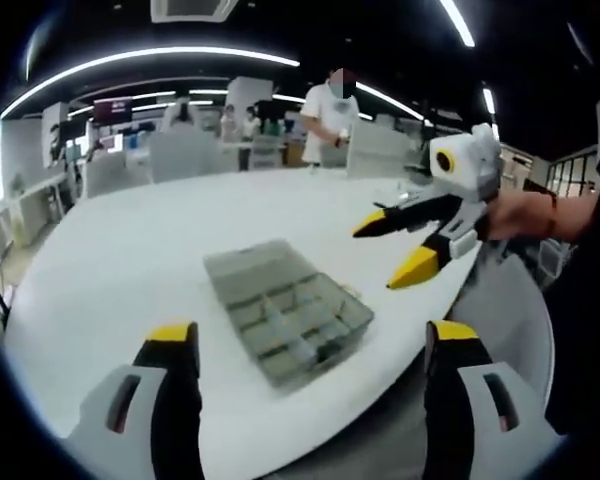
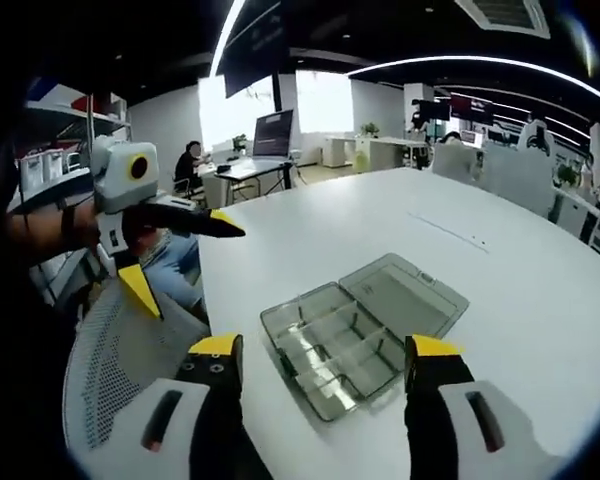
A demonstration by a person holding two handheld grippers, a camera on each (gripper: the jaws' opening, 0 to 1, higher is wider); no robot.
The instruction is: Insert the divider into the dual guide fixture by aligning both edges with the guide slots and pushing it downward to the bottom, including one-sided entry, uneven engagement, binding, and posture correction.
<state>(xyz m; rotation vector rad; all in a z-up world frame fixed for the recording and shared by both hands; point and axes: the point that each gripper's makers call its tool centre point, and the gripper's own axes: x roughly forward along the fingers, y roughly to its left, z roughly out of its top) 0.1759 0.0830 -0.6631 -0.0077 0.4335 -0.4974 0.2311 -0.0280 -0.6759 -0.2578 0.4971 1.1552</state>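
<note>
fixture: clear grey-tinted compartment box [image 1: 285, 312] [image 2: 365, 330] | state: lid swung fully open, lying flat beside the tray half | pose: flat on white table [image 1: 130, 260] [image 2: 380, 220], near its edge | inside: thin dividers (count unclear) splitting compartments

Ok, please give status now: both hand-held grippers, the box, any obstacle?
Left hand-held gripper open, empty. Right hand-held gripper open, empty. Clear compartment box lies open on white table, untouched. Nothing between grippers and box.

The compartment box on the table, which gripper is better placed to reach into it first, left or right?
Roughly even, slight edge to the right gripper: its open jaws frame the open compartment box most squarely. The left gripper, also open, frames it too. Both hover short of it, holding nothing.
</note>
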